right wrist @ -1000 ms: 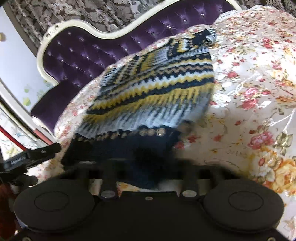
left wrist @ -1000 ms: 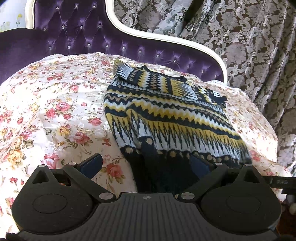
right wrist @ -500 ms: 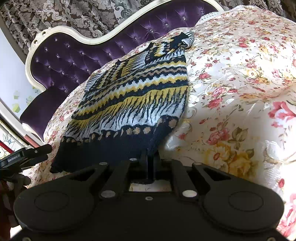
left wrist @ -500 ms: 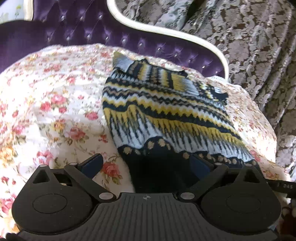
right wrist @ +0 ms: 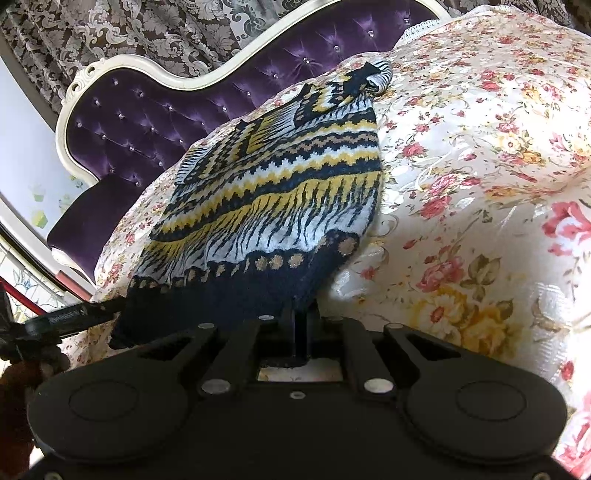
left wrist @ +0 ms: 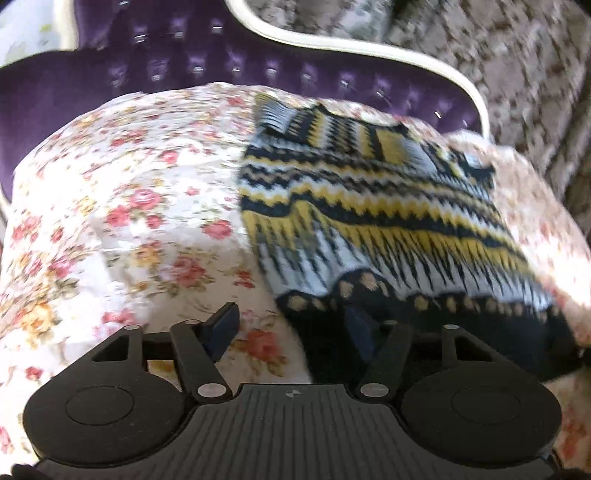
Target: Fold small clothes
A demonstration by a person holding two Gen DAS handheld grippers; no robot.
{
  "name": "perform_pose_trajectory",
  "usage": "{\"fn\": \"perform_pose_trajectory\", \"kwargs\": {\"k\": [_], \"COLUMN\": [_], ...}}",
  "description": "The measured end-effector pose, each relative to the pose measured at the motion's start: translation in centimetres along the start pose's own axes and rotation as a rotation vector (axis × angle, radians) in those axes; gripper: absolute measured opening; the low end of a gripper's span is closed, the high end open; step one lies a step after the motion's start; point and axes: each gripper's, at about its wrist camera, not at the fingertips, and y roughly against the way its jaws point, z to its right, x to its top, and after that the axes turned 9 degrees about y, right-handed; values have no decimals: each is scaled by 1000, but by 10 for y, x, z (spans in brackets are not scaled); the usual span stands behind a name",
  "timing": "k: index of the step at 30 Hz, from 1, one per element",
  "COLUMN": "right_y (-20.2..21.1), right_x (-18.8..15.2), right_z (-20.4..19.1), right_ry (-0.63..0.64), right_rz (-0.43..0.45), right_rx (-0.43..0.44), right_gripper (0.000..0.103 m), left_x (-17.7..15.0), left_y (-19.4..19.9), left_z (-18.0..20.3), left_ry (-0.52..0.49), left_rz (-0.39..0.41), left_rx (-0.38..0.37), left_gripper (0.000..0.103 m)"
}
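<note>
Sweater (left wrist: 373, 206) (right wrist: 280, 192): one patterned knit in navy, yellow and pale grey, lying flat on the flowered bedspread (left wrist: 122, 206) (right wrist: 480, 155), its dark hem nearest both cameras and its collar end towards the headboard. Right gripper (right wrist: 300, 325): jaws pressed together, pinching the hem near its right corner. Left gripper (left wrist: 291, 328): jaws spread apart; one blue-padded finger (left wrist: 221, 325) rests over bare bedspread, the other lies at the hem's left corner, partly hidden by the knit. One purple tufted headboard (left wrist: 177, 48) (right wrist: 155, 110) with a cream frame borders the far side; patterned curtains (left wrist: 498, 55) (right wrist: 147, 29) hang behind it. Open bedspread lies left and right of the sweater.
</note>
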Motion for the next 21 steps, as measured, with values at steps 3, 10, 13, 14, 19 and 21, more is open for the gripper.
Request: {"fn": "perform_pose_trajectory", "kwargs": {"k": [3,10,13,14,19,21], "right_y": [0,0,7,9,3,-3], "right_x": [0,0,2,3,6,6], "right_z": [1,1,-1,-2,-10,-9], "right_ry": [-11,-15,-14,-12,18,13], "right_rz": [5,11,35,41,-2,-19], "right_rx": [10,22,23,28,46,39], "right_gripper": [14,14,14,14,14,14], "left_x": [-4,2,9,12,14,10], "left_y": [-8,-12,10,17,23,15], "left_z": [15,-2,-16,-22,-39,-39], "left_ry": [-78,77,154,166,213,211], "left_rz": [-22,-39,28,38,18,-16], "left_rx": [3,-112,-123,-138,-150,-146], "left_gripper": [44,8,8,8,8,9]}}
